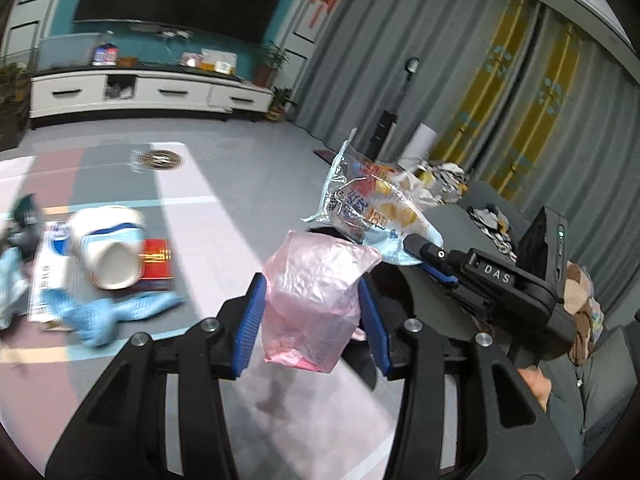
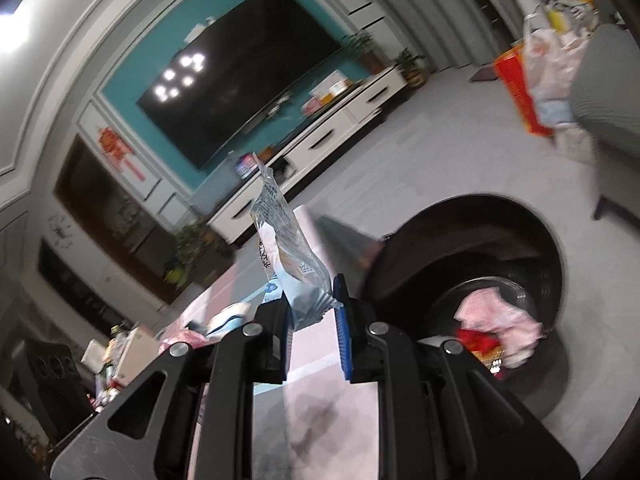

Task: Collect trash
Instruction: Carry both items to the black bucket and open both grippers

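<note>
Trash fills both my grippers: the left gripper point(image 1: 316, 300) clamps a crumpled pink bag point(image 1: 316, 296), the right gripper point(image 2: 312, 312) pinches a foil snack wrapper point(image 2: 288, 256) narrowly. Leftover table litter point(image 1: 108, 252) is blurred; the dark bin point(image 2: 472, 276) is half hidden.

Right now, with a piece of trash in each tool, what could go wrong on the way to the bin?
1. The right tool pinches the snack wrapper only by its bottom edge; it could slip out.
2. The pink plastic bag in the left tool is limp and could snag or slide free.
3. The dark bin lies off to the right tool's side, so a drop could miss its rim.
</note>
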A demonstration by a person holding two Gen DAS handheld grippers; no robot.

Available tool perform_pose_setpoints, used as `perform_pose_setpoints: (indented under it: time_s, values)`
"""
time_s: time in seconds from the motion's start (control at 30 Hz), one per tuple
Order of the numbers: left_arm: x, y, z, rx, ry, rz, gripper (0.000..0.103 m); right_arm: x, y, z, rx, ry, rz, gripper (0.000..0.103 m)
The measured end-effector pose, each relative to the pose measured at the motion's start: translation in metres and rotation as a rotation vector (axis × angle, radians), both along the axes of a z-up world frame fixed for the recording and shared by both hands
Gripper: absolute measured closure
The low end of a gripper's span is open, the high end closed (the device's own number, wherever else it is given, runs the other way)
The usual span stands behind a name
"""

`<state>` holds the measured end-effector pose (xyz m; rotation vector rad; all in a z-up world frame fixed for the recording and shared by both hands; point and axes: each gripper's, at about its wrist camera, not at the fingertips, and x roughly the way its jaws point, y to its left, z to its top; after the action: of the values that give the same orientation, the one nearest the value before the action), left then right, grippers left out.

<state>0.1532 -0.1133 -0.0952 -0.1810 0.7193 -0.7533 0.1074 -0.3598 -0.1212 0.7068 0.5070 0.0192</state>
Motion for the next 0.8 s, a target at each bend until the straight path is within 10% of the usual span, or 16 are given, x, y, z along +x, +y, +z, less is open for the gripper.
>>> perform_pose_setpoints:
  time_s: [0.57,0.8]
  values:
    - [0.045,-0.115,-0.045,0.113,0.107,-0.082,0.054,-0.012,-0.065,-0.047,0.066,0.216,-0.148,0.083]
    - [0.067,-0.127,-0.052,0.112,0.122,-0.049,0.028,-0.008,-0.069,-0.059,0.075,0.282,-0.201,0.071]
